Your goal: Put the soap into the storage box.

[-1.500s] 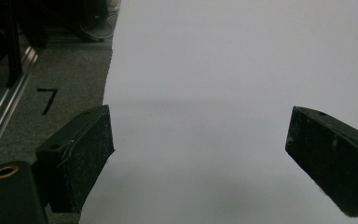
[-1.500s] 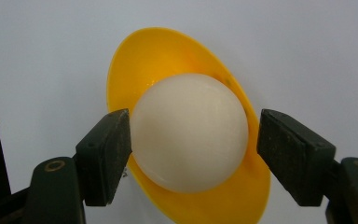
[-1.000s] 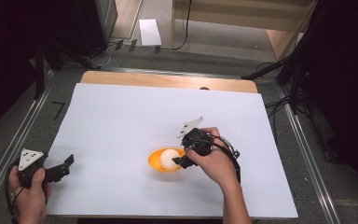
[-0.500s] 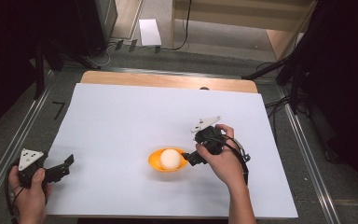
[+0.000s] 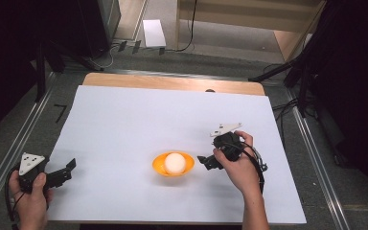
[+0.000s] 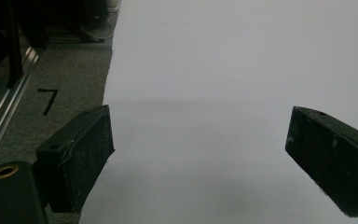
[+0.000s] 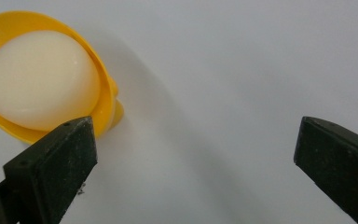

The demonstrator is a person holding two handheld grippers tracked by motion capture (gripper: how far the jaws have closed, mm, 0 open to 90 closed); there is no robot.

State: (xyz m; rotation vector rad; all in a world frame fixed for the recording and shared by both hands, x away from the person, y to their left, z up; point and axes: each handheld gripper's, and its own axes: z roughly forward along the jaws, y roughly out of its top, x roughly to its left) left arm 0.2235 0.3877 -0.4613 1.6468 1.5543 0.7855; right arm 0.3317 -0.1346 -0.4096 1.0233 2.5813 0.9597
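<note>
A small orange bowl (image 5: 159, 167) sits on the white sheet near the middle front, with a white ball (image 5: 175, 163) resting in it. My right gripper (image 5: 205, 162) is open just to the right of the bowl, a short gap away. In the right gripper view the orange bowl (image 7: 103, 95) and its white ball (image 7: 37, 79) lie at the upper left, outside the wide-spread jaws, which hold nothing. My left gripper (image 5: 66, 171) is open at the sheet's front left corner, and the left gripper view has bare sheet between its jaws.
The white sheet (image 5: 139, 120) covers a wooden table (image 5: 172, 82) whose far edge is exposed. Grey floor with a black mark (image 6: 48, 100) and a metal rail lie left of the sheet. Cables and stands crowd the right side.
My right gripper has let go of the ball in the bowl and drawn back to the right, away from the bowl. The left gripper has stayed put.
</note>
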